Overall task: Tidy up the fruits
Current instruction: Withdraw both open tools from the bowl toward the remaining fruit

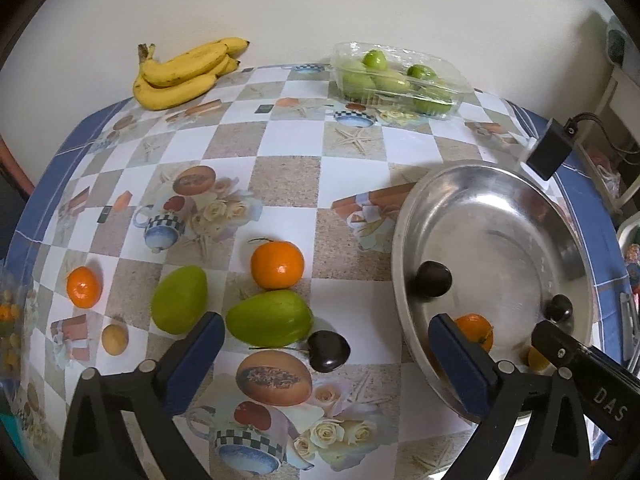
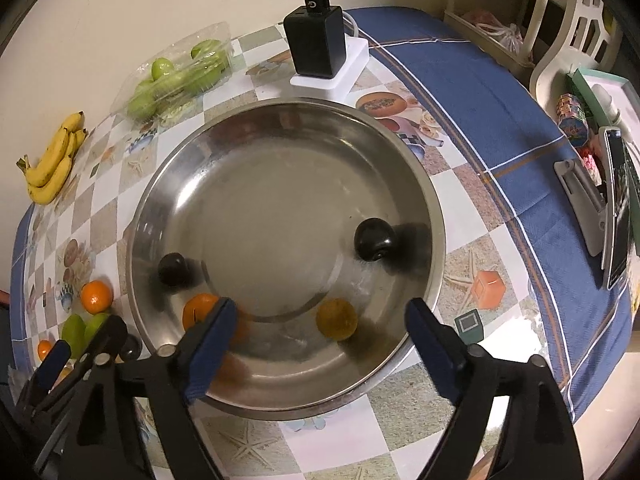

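Over the patterned worktop point(image 1: 280, 184) your left claw point(image 1: 328, 356) is spread wide with nothing between its blue pads; its left pad sits just in front of two green mangoes point(image 1: 268, 322), and its right pad overlaps the near rim of the steel bowl point(image 1: 500, 216). Between the pads, on the cloth, lies a dark cherry point(image 1: 329, 350) with its thin stem, just beside the nearer mango. A large tangerine point(image 1: 277, 265) rests just behind that mango, a smaller tangerine point(image 1: 83, 286) sits well to the left, and a small tan round fruit point(image 1: 115, 338) lies in front of it. Against the back wall you have a bunch of bananas point(image 1: 186, 72) and, to its right, a clear plastic tray of green fruit point(image 1: 396, 80). Your right claw point(image 2: 320, 348) is also spread, holding nothing, and hangs over the near side of the bowl. Inside the bowl, seen from the right wrist, are two dark plums point(image 2: 374, 238), one at the left and one at the right, an orange tangerine point(image 2: 202, 312) partly behind the left pad, and a blurred yellowish round fruit point(image 2: 337, 319) between the pads without touching them. A black charger point(image 2: 316, 42) on a white block stands behind the bowl.
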Demonstrator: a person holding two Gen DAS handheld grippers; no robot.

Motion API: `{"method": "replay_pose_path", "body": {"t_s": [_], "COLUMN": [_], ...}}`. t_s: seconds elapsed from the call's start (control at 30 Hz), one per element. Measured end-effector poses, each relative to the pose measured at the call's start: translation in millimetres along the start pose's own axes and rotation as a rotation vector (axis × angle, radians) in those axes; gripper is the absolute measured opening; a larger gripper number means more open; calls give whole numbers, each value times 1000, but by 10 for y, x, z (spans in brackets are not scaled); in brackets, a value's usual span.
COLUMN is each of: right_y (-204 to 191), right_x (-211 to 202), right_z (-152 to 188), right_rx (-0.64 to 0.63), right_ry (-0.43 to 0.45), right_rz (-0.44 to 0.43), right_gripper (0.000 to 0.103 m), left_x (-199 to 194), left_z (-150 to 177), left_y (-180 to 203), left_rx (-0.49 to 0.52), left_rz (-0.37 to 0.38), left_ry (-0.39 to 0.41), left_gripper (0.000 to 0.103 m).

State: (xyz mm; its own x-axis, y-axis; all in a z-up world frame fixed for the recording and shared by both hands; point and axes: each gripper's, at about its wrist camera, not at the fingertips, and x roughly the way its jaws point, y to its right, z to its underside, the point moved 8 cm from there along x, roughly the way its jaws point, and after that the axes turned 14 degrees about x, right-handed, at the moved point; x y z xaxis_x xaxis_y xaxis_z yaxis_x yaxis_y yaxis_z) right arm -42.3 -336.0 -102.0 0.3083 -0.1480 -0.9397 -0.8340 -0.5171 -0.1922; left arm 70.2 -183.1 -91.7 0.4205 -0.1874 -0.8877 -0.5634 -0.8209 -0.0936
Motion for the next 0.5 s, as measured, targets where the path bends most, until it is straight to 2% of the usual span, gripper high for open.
{"method": "replay_pose_path", "body": {"t_s": [0.07,0.13,0.5], "right_y": [14,22,55], "right_x": [-7,-7,-35], "right_z": [-1,2,2], "right_rx": [4,9,13], "right_ry": [11,13,25], "right_rz": [9,12,20], "right_gripper": [100,103,103], "left_x": [3,2,-27], "left_z": [6,8,15], "left_y": [-33,-70,-136], "left_rx": [-8,-20,-12], "left_rz": [-2,-6,-2], "left_ry": [-4,-3,-4], "left_gripper": [103,103,103]}}
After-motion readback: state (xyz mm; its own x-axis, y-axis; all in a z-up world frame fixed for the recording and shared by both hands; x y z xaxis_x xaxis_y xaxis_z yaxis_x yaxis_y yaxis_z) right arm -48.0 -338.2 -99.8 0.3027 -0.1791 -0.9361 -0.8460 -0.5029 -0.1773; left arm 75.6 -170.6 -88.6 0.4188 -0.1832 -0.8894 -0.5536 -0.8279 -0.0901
